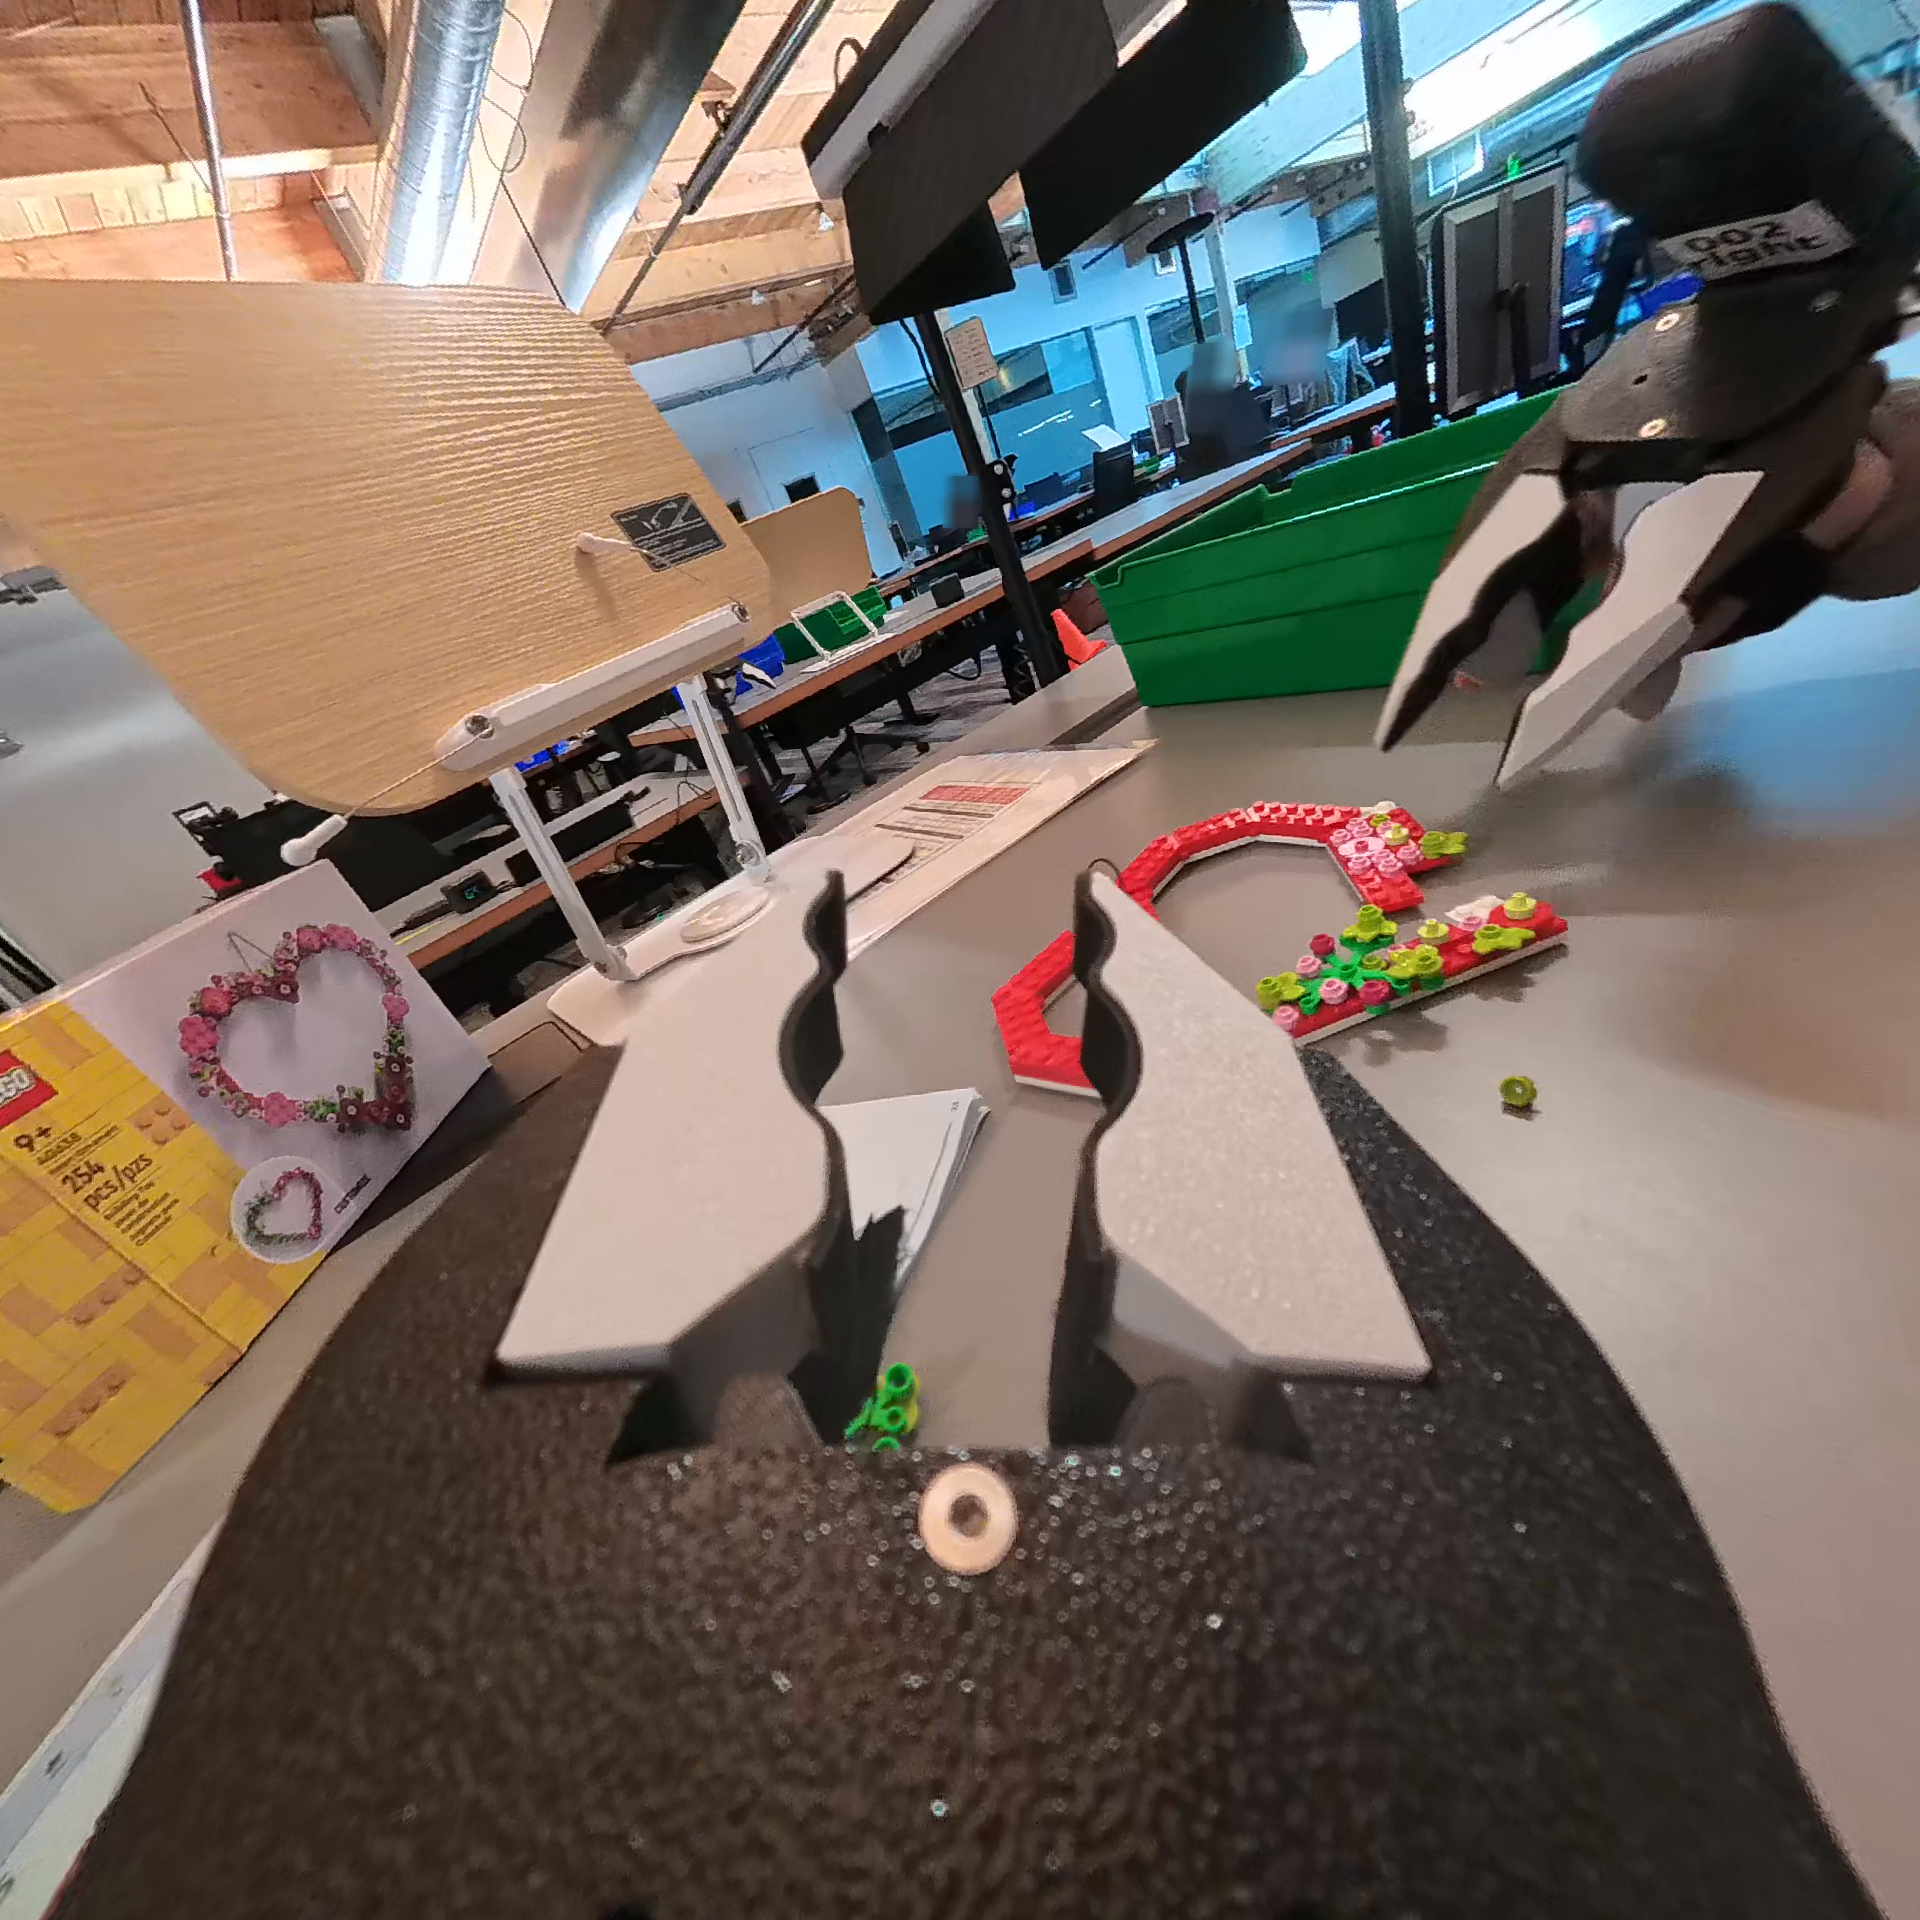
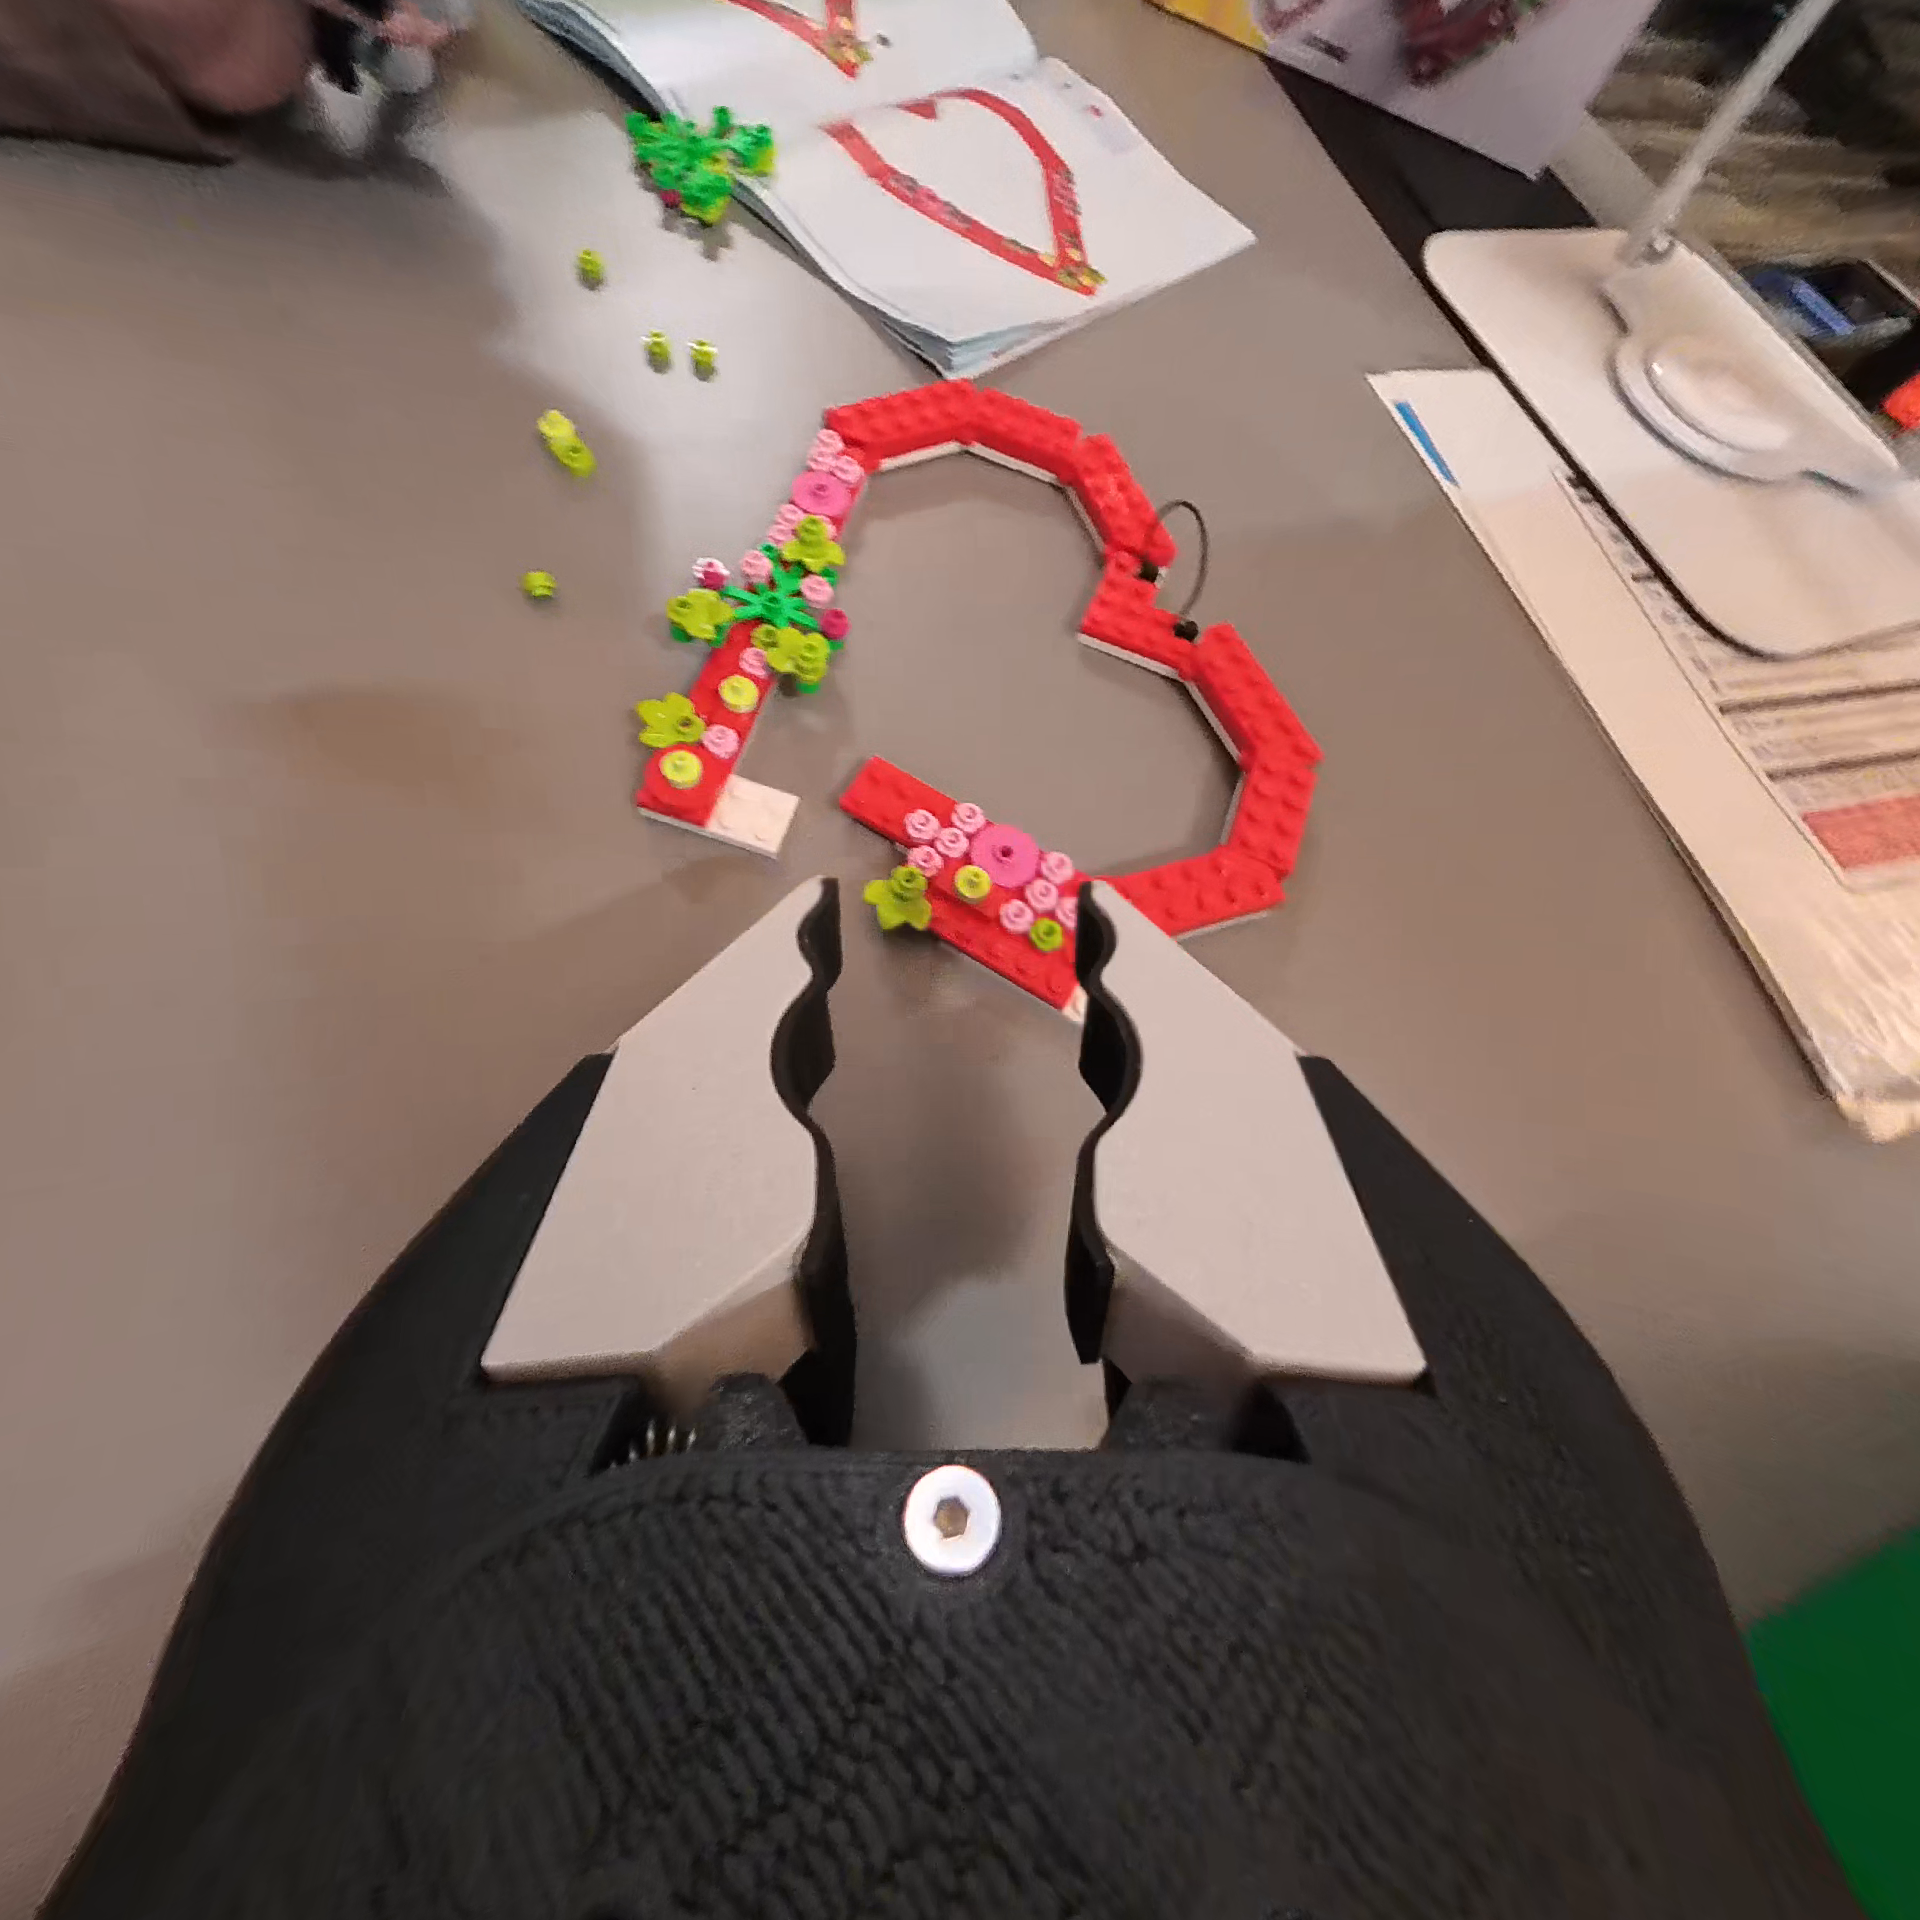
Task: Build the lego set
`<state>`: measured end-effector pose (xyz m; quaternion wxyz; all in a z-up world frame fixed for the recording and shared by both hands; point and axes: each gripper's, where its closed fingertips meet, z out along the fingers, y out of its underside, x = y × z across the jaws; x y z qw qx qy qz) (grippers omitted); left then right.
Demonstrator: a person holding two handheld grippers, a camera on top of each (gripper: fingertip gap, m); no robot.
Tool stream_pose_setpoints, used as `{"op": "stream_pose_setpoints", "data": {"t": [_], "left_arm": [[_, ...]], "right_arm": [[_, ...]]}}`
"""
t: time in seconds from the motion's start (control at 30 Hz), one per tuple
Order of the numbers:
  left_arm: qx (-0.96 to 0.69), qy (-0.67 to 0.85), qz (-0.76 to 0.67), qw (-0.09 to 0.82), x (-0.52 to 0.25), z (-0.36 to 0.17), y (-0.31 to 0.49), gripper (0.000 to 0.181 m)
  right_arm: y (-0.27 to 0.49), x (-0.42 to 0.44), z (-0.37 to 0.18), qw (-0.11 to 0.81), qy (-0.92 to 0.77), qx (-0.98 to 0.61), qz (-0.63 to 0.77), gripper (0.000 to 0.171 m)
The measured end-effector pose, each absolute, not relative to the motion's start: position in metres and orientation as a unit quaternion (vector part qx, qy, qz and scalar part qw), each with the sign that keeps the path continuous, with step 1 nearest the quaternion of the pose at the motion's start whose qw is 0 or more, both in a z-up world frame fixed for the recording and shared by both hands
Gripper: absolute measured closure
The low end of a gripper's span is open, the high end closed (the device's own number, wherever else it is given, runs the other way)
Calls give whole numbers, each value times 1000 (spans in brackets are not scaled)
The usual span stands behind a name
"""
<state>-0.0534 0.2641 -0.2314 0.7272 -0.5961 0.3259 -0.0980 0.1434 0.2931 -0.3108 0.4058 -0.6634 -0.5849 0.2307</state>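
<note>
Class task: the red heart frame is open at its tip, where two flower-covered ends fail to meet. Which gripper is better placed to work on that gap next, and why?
Probably the right gripper: open, empty, its fingertips at the red heart frame's near flowered end. The left gripper, also open, sits farther back over the instruction booklet.

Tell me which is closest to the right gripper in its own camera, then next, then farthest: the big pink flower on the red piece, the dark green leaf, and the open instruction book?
1. Big pink flower: just ahead of the right gripper, between its open jaws.
2. Dark green leaf: farther, up-left on the other heart arm.
3. Open instruction book: farthest, at the top.
</note>
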Motion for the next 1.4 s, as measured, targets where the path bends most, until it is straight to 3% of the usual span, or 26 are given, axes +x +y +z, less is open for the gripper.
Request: {"op": "stream_pose_setpoints", "data": {"t": [0.13,0.43,0.73,1.1,1.4], "left_arm": [[-593,333,-98,727,-50,-231,262,140],[-589,333,-103,729,-47,-229,260,140],[-589,335,-102,728,-47,-230,260,140],[-589,336,-102,728,-46,-230,259,140],[-587,336,-102,729,-47,-229,258,140]], "right_arm": [[300,147,-326,367,-550,-709,243,110],[300,144,-345,331,-546,-726,256,95],[285,150,-343,301,-571,-716,266,115],[279,155,-343,298,-602,-696,254,155],[270,170,-342,266,-611,-702,252,156]]}}
